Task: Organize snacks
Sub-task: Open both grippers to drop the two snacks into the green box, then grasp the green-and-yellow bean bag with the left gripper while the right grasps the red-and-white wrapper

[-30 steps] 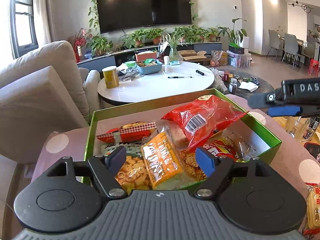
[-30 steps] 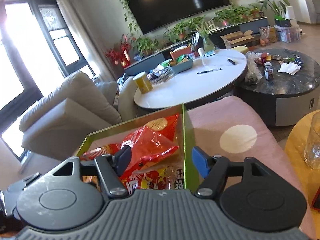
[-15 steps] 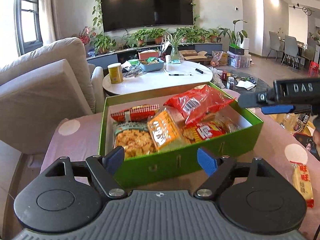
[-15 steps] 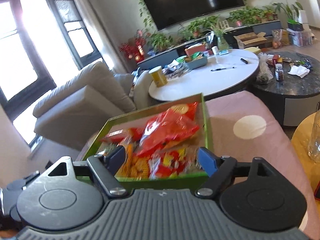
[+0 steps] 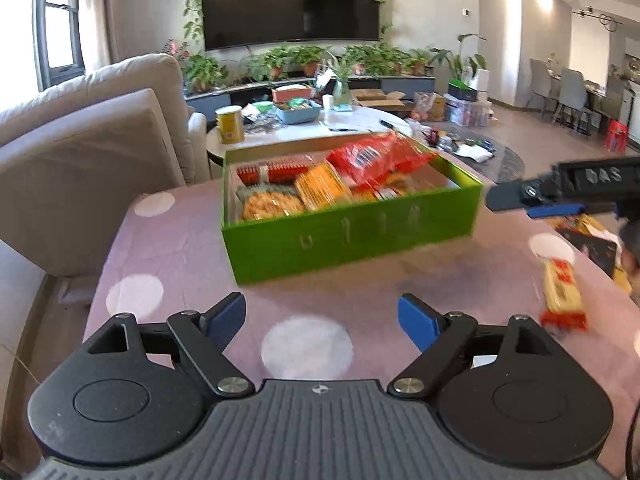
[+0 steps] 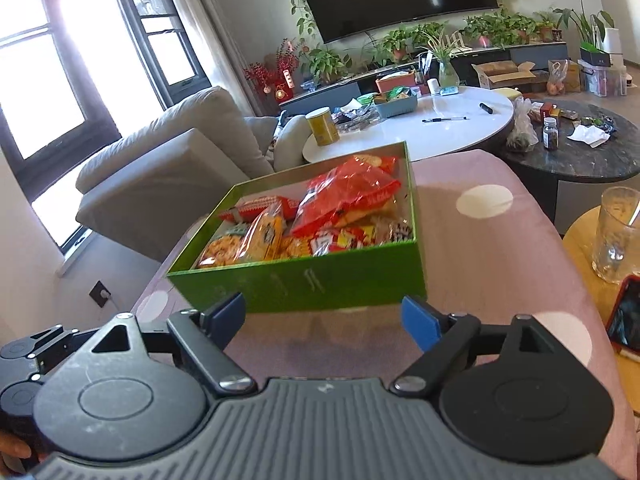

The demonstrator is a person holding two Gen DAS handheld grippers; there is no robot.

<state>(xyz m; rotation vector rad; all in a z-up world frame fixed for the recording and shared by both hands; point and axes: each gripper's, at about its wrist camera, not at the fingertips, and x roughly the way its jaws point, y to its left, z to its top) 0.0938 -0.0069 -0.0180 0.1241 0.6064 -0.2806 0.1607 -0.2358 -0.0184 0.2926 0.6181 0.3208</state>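
A green box [image 5: 352, 236] [image 6: 312, 280] holds several snack packs, with a red bag [image 5: 376, 156] [image 6: 344, 196] on top and an orange pack [image 5: 322, 186] [image 6: 266, 236] beside it. It sits on a pink dotted tablecloth [image 5: 176, 256] [image 6: 480, 248]. A loose red-and-yellow snack pack [image 5: 562, 292] lies on the cloth to the right. My left gripper [image 5: 320, 318] is open and empty, held back from the box's near side. My right gripper [image 6: 324, 314] is open and empty, close to the box's near wall; it also shows at the right of the left wrist view [image 5: 560, 192].
A grey sofa [image 5: 92, 152] [image 6: 176, 160] stands left. Behind the box is a white round table [image 6: 432, 128] with a yellow can [image 5: 229, 124] and a blue basket [image 6: 396, 104]. A glass [image 6: 614, 234] and a phone [image 6: 626, 316] sit on a wooden table at right.
Both grippers have drawn back from over the box toward the near side of the table. The box now lies farther ahead, and the loose snack pack has come into the left wrist view.
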